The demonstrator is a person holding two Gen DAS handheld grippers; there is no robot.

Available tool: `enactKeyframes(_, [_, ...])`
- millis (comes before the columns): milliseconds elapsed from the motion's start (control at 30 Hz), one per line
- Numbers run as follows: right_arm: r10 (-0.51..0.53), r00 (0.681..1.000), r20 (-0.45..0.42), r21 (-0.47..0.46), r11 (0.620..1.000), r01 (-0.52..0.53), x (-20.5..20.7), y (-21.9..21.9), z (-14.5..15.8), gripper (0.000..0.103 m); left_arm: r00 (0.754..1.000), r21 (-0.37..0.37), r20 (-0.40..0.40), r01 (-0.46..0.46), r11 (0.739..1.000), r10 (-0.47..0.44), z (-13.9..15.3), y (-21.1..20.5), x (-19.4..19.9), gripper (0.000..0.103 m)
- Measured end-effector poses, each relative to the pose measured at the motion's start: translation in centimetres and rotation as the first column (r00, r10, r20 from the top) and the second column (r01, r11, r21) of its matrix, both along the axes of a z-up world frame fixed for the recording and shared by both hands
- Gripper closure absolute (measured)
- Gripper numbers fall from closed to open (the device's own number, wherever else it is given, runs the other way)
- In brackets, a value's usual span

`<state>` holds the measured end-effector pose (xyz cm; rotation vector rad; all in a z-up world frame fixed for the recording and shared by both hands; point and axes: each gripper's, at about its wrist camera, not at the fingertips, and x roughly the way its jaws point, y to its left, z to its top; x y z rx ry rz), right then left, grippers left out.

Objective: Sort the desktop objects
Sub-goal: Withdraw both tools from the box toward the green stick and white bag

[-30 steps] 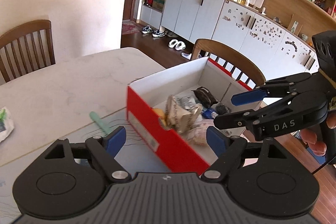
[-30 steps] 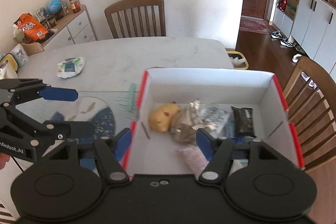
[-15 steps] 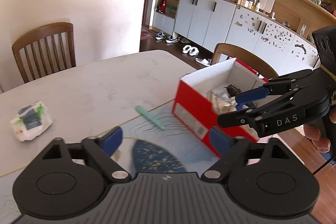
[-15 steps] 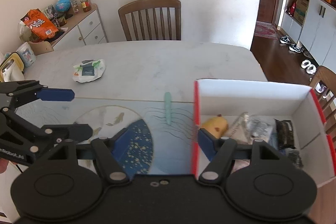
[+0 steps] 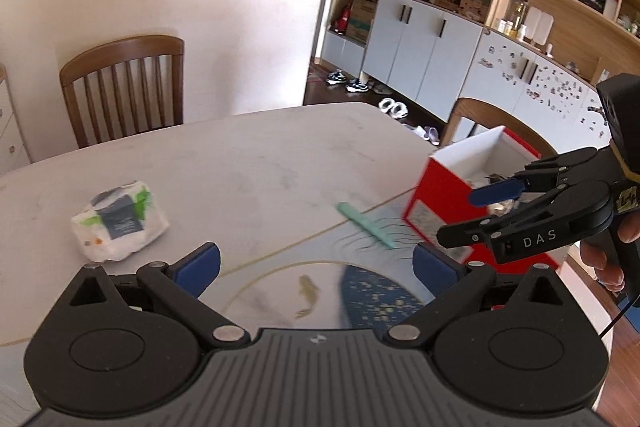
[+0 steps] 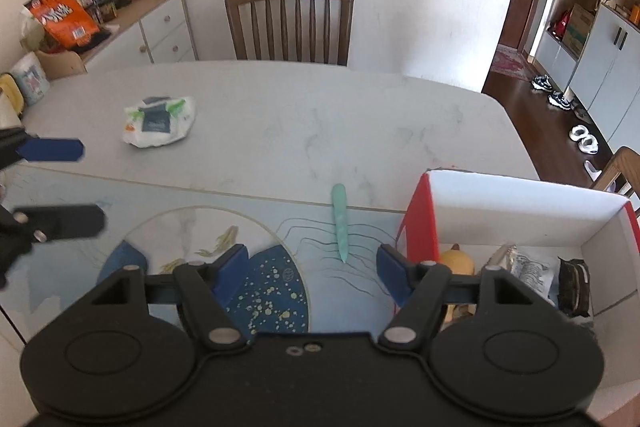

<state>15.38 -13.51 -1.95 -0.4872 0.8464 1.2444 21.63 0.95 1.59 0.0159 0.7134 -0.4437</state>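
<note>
On the marble table [image 6: 320, 115] the tissue pack [image 6: 159, 121] and green stick [image 6: 340, 223] lay unsorted outside the red box [image 6: 424, 215]; left tool [image 5: 316, 261] opening, empty, right tool [image 6: 310, 269] released, so the thin stick risked slipping.

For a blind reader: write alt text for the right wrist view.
The right gripper hangs empty, jaws apart, over a fish-patterned mat on a pale table. A mint-green pen-like stick lies ahead; a red-and-white box of packets sits right. A white wipes pack lies far left, near the left gripper, empty and opening.
</note>
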Motion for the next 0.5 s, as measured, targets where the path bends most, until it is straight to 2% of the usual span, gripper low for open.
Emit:
enactKeyframes(367, [-0.038,0.999,-0.006,-0.051,0.998,0.037,0.4,3.5,-2.9,0.032,0.998,0.013,0.015,-0.063,0.998,0.062,-2.0,5.1,3.9,0.000])
enactKeyframes(500, [-0.025,1.000,0.016,-0.059,0.998,0.026,0.4,4.6,-3.9,0.032,0.998,0.020,0.022,-0.062,0.998,0.061,-2.6,6.4,5.5,0.000])
